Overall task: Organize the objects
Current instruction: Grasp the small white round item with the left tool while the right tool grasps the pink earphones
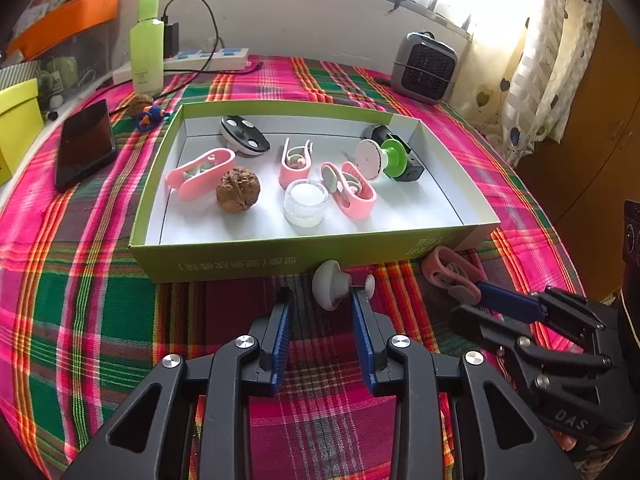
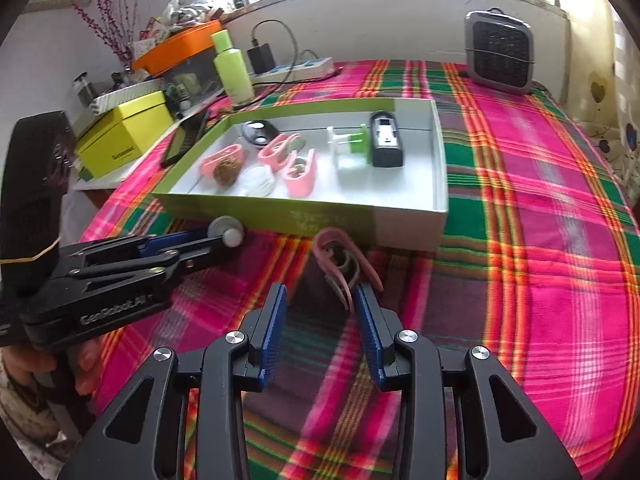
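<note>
Two hand-held grippers work just before the shallow green cardboard box (image 1: 280, 258). The left gripper (image 1: 322, 300) stands spread beside a grey mushroom-shaped knob (image 1: 332, 286) on the plaid cloth (image 1: 80, 320); the right gripper (image 2: 320, 300) stands spread around a dusky-pink plastic clip (image 2: 340, 258) lying on that cloth.

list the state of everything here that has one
green box, open, no lid
left tongs, parted, grey spool at tips, grip unclear
right tongs, parted, pink clip at tips, grip unclear
phone, screen dark
charger, plugged into power strip
green bottle, upright, capped
</note>
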Motion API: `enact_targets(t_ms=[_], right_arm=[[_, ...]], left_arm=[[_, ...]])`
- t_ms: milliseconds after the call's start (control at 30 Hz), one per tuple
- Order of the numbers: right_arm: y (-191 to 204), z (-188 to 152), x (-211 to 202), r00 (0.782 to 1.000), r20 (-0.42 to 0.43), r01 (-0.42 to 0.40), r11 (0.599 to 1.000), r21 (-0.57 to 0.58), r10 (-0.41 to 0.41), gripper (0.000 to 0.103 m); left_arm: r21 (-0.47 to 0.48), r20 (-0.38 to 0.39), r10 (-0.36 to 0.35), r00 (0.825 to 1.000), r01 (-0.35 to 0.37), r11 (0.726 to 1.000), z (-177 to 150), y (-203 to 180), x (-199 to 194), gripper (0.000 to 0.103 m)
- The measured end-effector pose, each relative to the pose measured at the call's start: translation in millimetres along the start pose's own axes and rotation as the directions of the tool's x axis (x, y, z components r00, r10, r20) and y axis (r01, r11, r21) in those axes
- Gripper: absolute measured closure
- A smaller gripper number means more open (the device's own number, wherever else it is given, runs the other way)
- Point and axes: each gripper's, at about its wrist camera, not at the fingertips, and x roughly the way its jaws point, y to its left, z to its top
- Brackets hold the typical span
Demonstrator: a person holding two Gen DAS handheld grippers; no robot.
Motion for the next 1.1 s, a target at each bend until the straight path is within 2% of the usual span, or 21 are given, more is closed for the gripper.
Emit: enact_targets(t_ms=[133, 333, 467, 833, 1100], right_arm=[[6.8, -0.9, -5.1, 1.000, 0.004, -0.025, 0.999, -0.043, 0.025, 0.066], [-2.7, 2.9, -14.3, 0.998, 0.045, 0.046, 0.999, -0.014, -0.045, 0.066], [-1.4, 7.0, -6.7, 0.996, 0.041, 0.083, 0.996, -0.034, -0.082, 0.066], [5.1, 9.3, 11.6, 0.990, -0.007, 0.143, 0.983, -0.112, -0.144, 0.066], [4.6, 14.1, 17.5, 0.986, -0.012, 0.163, 0.978, -0.128, -0.166, 0.066]], left_arm=[[0.002, -0.001, 0.002, 1.000, -0.002, 1.000, -0.1, 0.4, -0.1, 0.075], [0.006, -0.002, -0.003, 1.000, 0.003, 1.000, -0.6, 1.2, 0.1, 0.074], [0.017, -0.002, -0.021, 1.000, 0.021, 1.000, -0.7, -1.1, 0.1, 0.056], [0.021, -0.012, -0.032, 0.999, 0.032, 0.999, 1.4, -3.8, 1.8, 0.056], [0.061, -0.013, -0.007, 1.000, 0.008, 0.998, 5.5, -8.9, 6.6, 0.056]])
